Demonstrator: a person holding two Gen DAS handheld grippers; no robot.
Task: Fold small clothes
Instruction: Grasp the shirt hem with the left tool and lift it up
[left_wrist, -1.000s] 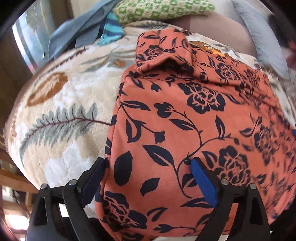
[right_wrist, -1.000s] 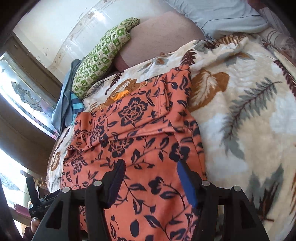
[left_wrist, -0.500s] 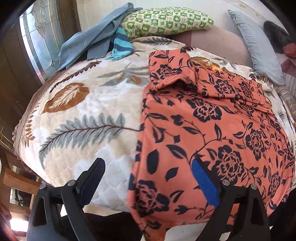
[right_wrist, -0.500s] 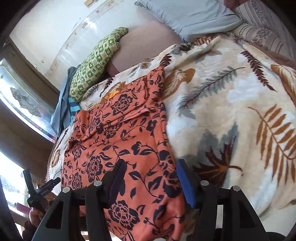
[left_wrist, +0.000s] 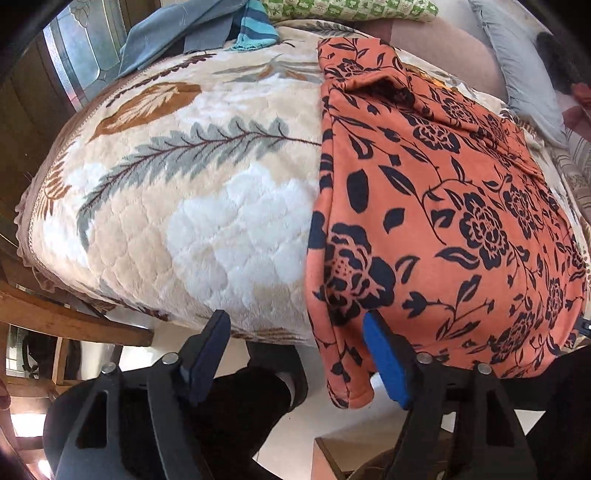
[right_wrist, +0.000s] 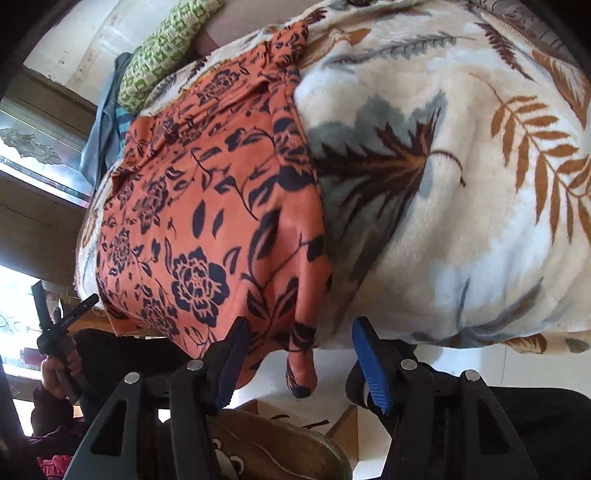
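Orange garment (left_wrist: 443, 221) hem overhangs blanket (left_wrist: 184, 221) edge; both fingers apart, closing left, gripping nothing.

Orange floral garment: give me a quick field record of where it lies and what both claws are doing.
garment: orange floral garment spread on the leaf-print blanket, near hem hanging over the bed edge
left claw: open, jaws just been closing, hem corner between them, not gripped
right claw: open, hanging corner between jaws, unpinched
beyond: green checked pillow
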